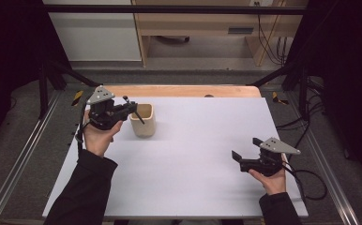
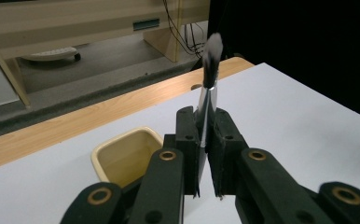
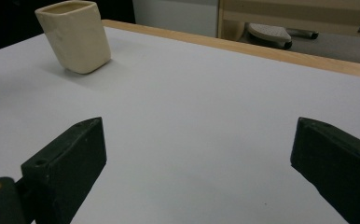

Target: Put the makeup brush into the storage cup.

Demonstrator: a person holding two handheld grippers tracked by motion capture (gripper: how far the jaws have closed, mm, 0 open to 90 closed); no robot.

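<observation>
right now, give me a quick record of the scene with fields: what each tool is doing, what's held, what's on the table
left tool: shut on brush, bristles up, held over the cup
right tool: open, nothing between the jaws, low over the table
cup: cream, squarish, upright, open top, on the far left of the table
table: white top with a wooden far edge
brush in cup: not yet

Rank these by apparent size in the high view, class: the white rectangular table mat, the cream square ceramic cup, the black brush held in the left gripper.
1. White rectangular table mat, by far the largest.
2. Cream square ceramic cup.
3. Black brush, thin and partly hidden in the shut left gripper, so its full length is uncertain.
</observation>
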